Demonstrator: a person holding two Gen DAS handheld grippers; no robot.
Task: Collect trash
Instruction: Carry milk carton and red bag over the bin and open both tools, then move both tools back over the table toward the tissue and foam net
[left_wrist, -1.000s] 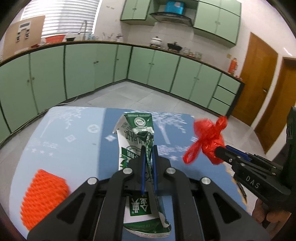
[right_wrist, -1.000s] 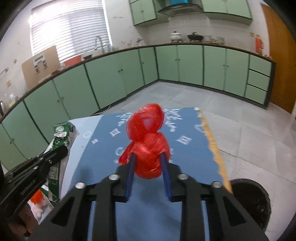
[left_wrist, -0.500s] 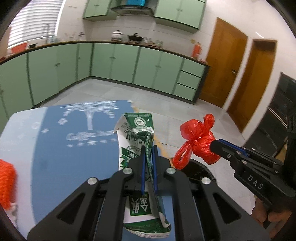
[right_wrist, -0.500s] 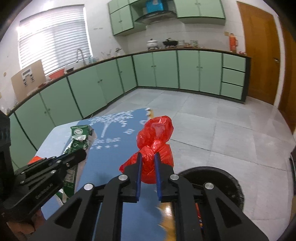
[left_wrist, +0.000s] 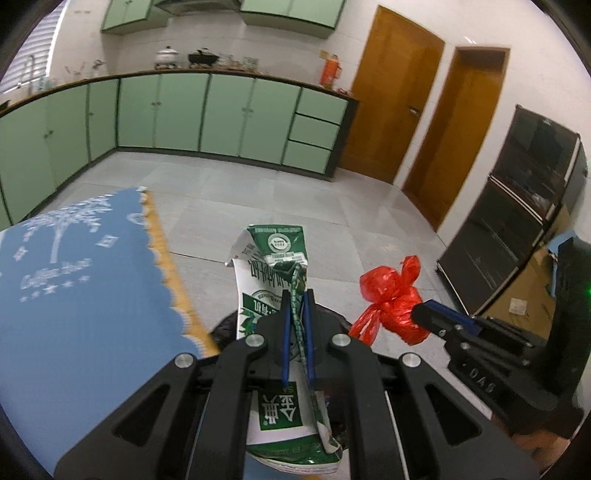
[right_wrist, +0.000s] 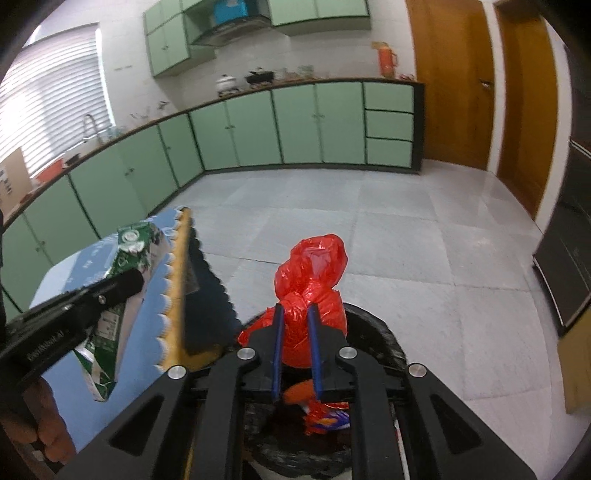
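My left gripper (left_wrist: 296, 301) is shut on a flattened green-and-white milk carton (left_wrist: 275, 258), which it holds in the air beyond the table's edge. The same carton (right_wrist: 122, 266) and left gripper (right_wrist: 127, 282) show at the left of the right wrist view. My right gripper (right_wrist: 295, 310) is shut on a knotted red plastic bag (right_wrist: 314, 266) and holds it over a black-lined trash bin (right_wrist: 380, 343) on the floor. In the left wrist view the red bag (left_wrist: 391, 295) hangs at the right, pinched by the right gripper (left_wrist: 419, 315). Colourful wrappers (right_wrist: 325, 415) lie inside the bin.
The table with a blue cloth (left_wrist: 81, 280) and a scalloped yellow edge (right_wrist: 177, 291) stands to the left. Grey tiled floor (right_wrist: 406, 240) lies ahead. Green cabinets (left_wrist: 221, 118) line the far wall, wooden doors (left_wrist: 395, 110) stand at the right, and a dark shelf unit (left_wrist: 524, 206) beside them.
Both grippers have swung right, off the table and over the bin, each still carrying its item. The right gripper's jaws squeezed tighter on the red bag. The orange net on the table has left view.
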